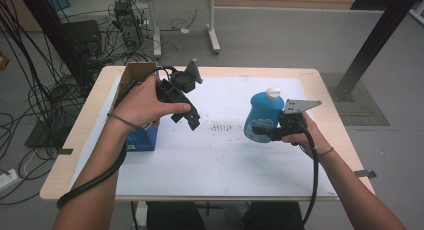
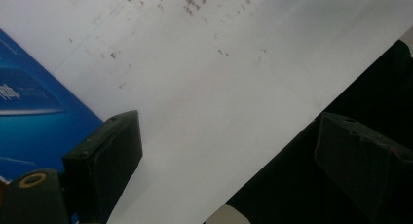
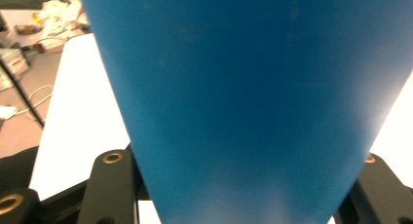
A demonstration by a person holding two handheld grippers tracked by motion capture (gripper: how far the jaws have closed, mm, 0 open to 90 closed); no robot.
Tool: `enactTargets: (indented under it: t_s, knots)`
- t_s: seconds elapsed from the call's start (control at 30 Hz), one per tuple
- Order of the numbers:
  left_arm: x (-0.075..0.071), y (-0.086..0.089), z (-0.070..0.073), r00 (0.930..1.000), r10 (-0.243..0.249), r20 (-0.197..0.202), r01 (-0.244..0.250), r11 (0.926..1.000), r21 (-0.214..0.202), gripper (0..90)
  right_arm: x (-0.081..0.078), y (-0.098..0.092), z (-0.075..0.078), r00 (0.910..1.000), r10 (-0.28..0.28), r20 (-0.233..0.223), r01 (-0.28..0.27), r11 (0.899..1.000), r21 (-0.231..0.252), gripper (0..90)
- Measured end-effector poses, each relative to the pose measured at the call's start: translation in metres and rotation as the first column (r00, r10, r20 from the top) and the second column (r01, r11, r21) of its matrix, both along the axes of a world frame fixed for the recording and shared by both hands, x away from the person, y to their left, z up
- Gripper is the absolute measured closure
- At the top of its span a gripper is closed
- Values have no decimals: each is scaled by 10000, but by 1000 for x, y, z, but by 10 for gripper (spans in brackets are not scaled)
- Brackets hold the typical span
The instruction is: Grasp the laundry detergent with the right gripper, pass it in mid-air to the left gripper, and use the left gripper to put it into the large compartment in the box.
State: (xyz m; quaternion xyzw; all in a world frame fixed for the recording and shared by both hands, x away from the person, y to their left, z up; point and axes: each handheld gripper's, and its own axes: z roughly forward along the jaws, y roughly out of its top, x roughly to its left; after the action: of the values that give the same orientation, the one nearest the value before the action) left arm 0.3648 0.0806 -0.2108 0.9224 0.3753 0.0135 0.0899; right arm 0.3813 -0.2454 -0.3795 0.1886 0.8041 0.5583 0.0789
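Pinching blue bottle between right tool jaws, left tool spread, empty.

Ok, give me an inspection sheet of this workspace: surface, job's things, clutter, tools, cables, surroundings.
Surface: wooden table under a white sheet with dark specks near its middle.
Job's things: blue bottle with a white cap, tilted, held up off the sheet; open cardboard box with a blue side, at the table's left edge.
Clutter: nothing seen on the sheet.
Tools: right tool shut on the blue bottle; left tool open, nothing between its jaws, beside the box.
Cables: one black cable trails from each tool; loose wires on the floor, left.
Surroundings: grey floor, another table's legs behind, a black post at right.
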Motion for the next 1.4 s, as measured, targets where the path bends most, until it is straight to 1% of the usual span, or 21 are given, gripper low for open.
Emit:
enactTargets:
  t_s: [0.07, 0.13, 0.2, 0.3, 0.4, 0.47, 0.6, 0.63, 0.7, 0.73, 0.8, 0.97, 1.07, 1.1, 1.17, 1.23, 1.27, 1.3, 1.33, 1.37, 1.4]
  knots:
    - [-3, -2, 6, 9992, -393, 74, 393, 9992, -30, 104, 0, 5, 4, 9996, 272, 86, -271, 9996, -42, 422]
    - [-5, -5, 12, 9969, -792, -5, 792, 9968, -134, 103, 0, 10, 7, 9986, 523, 47, -523, 9986, -51, 422]
    - [-6, -6, 17, 9950, -1001, 41, 1001, 9949, -70, 104, 0, 15, 10, 9970, 755, 139, -755, 9971, -59, 422]
    - [-7, -9, 25, 9909, -1332, 187, 1331, 9911, 43, 105, 0, 22, 14, 9938, 1104, 120, -1103, 9939, -73, 423]
    - [-8, -12, 33, 9844, -1743, 256, 1743, 9847, 38, 105, -1, 29, 18, 9894, 1447, 133, -1446, 9895, -57, 423]
    - [-9, -15, 38, 9785, -2038, 328, 2035, 9790, 138, 106, -1, 35, 20, 9853, 1692, 216, -1691, 9856, -60, 423]
    - [-12, -23, 44, 9641, -2643, 261, 2636, 9643, 253, 107, -2, 42, 23, 9782, 2071, 179, -2070, 9783, -87, 423]
    - [-12, -25, 45, 9585, -2840, 251, 2832, 9586, 314, 106, -3, 44, 24, 9757, 2185, 163, -2184, 9758, -71, 423]
    - [-13, -29, 46, 9526, -3038, 161, 3029, 9521, 414, 107, -4, 48, 25, 9691, 2461, 179, -2460, 9692, -80, 423]
    - [-13, -32, 47, 9475, -3196, 120, 3187, 9465, 505, 107, -5, 50, 25, 9667, 2556, 162, -2554, 9668, -87, 423]
    - [-13, -36, 47, 9393, -3431, -15, 3428, 9381, 495, 107, -7, 54, 26, 9604, 2783, 109, -2783, 9605, -62, 423]
    - [-10, -46, 47, 9175, -3971, -206, 3976, 9170, 322, 108, -10, 64, 26, 9514, 3079, 88, -3078, 9514, -70, 422]
    - [-9, -53, 47, 9061, -4215, -360, 4226, 9056, 358, 109, -12, 70, 27, 9459, 3245, 40, -3245, 9459, -28, 423]
    - [-9, -54, 47, 9066, -4205, -351, 4217, 9060, 366, 109, -12, 72, 27, 9441, 3296, 4, -3296, 9441, 3, 423]
    - [-8, -57, 48, 9027, -4282, -431, 4297, 9022, 361, 109, -13, 75, 27, 9398, 3419, -7, -3419, 9398, -10, 423]
    - [-8, -60, 48, 8950, -4428, -531, 4452, 8943, 461, 109, -14, 78, 27, 9368, 3499, -36, -3499, 9368, 8, 422]
    - [-8, -62, 47, 8932, -4459, -586, 4487, 8922, 505, 109, -15, 79, 26, 9353, 3538, -58, -3538, 9353, 7, 422]
    - [-8, -64, 48, 8862, -4587, -657, 4624, 8846, 611, 109, -15, 81, 26, 9335, 3584, -63, -3584, 9336, 10, 422]
    - [-9, -66, 47, 8832, -4637, -699, 4677, 8817, 615, 109, -16, 82, 26, 9317, 3631, -81, -3631, 9317, 6, 422]
    - [-10, -68, 47, 8786, -4714, -766, 4762, 8768, 668, 109, -16, 83, 26, 9306, 3659, -96, -3659, 9306, 11, 422]
    - [-10, -70, 47, 8762, -4757, -771, 4808, 8739, 719, 109, -16, 85, 26, 9284, 3713, -136, -3713, 9285, 45, 422]
